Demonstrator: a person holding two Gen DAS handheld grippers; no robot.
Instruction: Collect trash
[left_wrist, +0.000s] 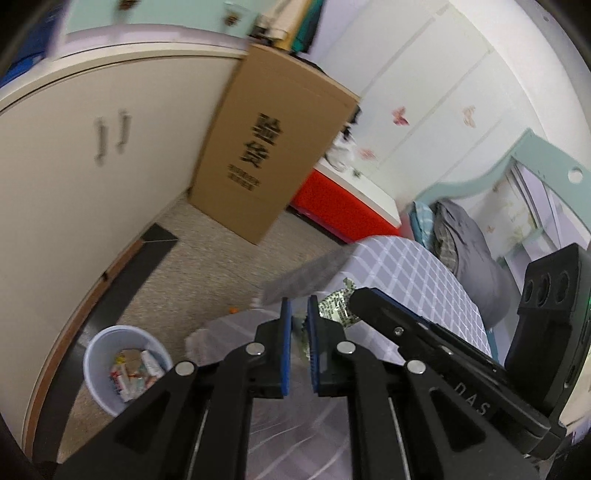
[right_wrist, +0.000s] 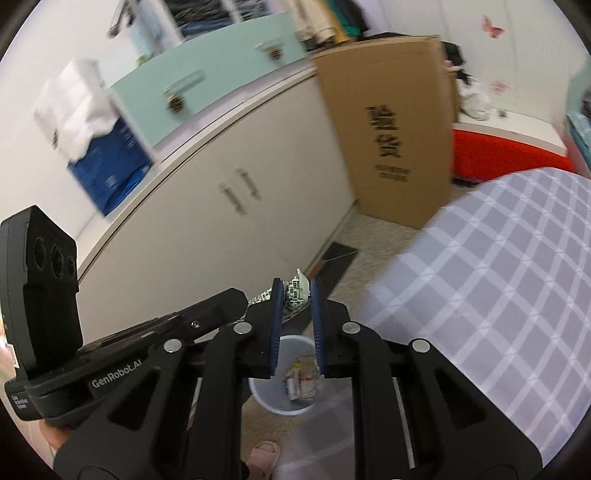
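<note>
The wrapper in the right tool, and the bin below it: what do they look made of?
The wrapper looks like thin printed foil or metallised film: crinkled, creased, shiny green-and-white print. It could be coated paper. The bin looks like smooth moulded plastic, pale blue-white with an even thin rim and a faint sheen. The right tool is closed on the wrapper.

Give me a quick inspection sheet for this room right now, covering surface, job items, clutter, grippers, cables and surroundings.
Surface: speckled floor; checked bedsheet.
Job's things: crumpled wrapper; pale blue bin on the floor, already holding trash.
Clutter: tall cardboard box leaning by the white cabinet.
Grippers: right gripper shut on the wrapper, above the bin; left gripper nearly closed, whether it grips anything is unclear.
Cables: nothing seen.
Surroundings: red bench, grey bedding, teal drawers.
</note>
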